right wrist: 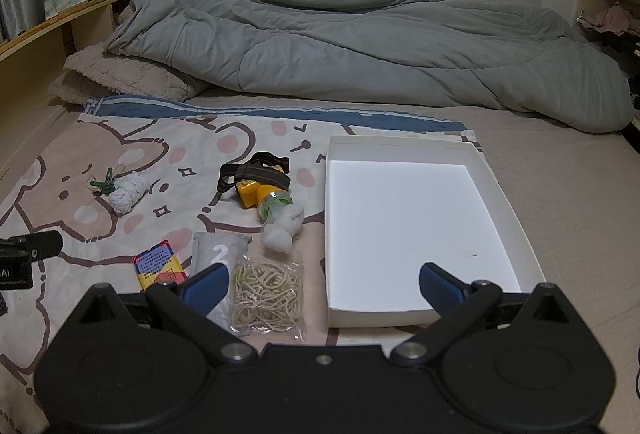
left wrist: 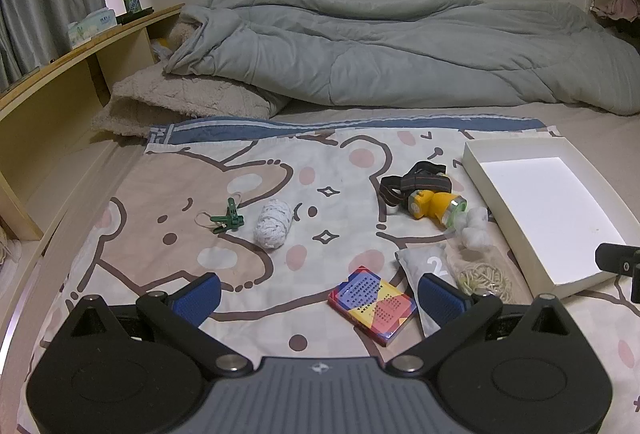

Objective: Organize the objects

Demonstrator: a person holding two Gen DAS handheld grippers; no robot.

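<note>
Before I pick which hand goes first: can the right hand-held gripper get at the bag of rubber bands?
Probably yes. The right hand-held gripper is open and empty, and the bag of rubber bands lies flat just ahead, uncovered, beside the white tray.

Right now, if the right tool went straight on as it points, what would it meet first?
Probably the near wall of the white tray, between the open right tool fingers; the rubber-band bag lies just left. Depth is uncertain.
</note>
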